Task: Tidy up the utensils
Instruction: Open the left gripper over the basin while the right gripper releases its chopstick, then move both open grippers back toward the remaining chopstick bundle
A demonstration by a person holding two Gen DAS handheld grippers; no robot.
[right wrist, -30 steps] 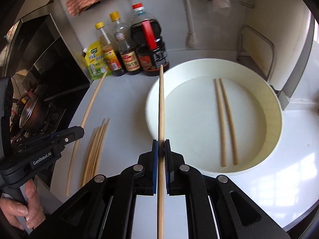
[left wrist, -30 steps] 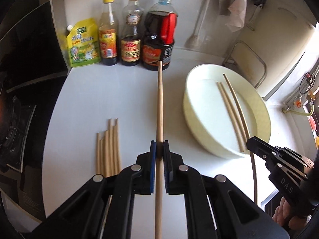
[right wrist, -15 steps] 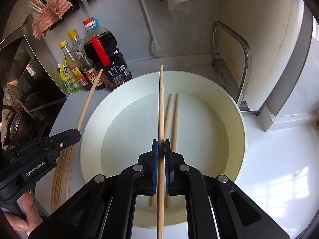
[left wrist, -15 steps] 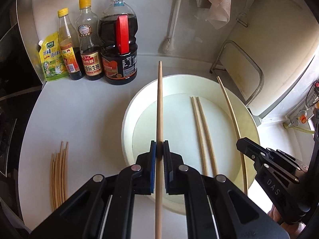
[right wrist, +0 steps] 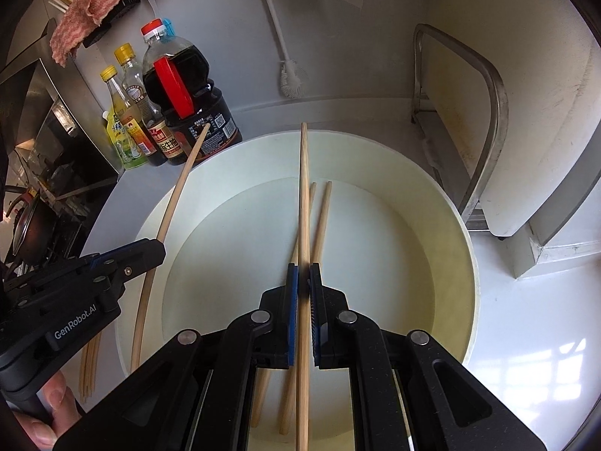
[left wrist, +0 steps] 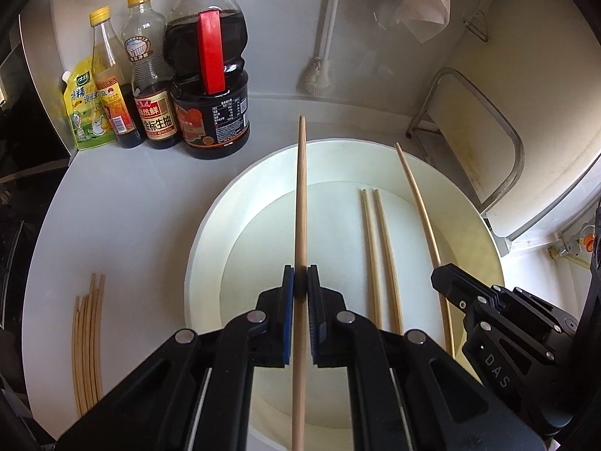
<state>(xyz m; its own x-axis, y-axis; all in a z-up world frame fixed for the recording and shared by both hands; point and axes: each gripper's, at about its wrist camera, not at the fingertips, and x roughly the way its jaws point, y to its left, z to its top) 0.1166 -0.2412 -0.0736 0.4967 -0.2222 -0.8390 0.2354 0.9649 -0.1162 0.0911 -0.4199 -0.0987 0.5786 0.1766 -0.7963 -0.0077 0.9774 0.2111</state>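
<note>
Bamboo chopsticks are clamped lengthwise, one in the left gripper (left wrist: 299, 288) and one in the right gripper (right wrist: 303, 282), fingers closed narrowly on each. Within the last second both have been carried from above the white counter (left wrist: 124, 225) to above the cream basin (left wrist: 203, 240), where two chopsticks (left wrist: 379, 255) already lie. Release into the basin is judged imminent; a bundle of chopsticks (left wrist: 88, 338) is left on the counter for later.
</note>
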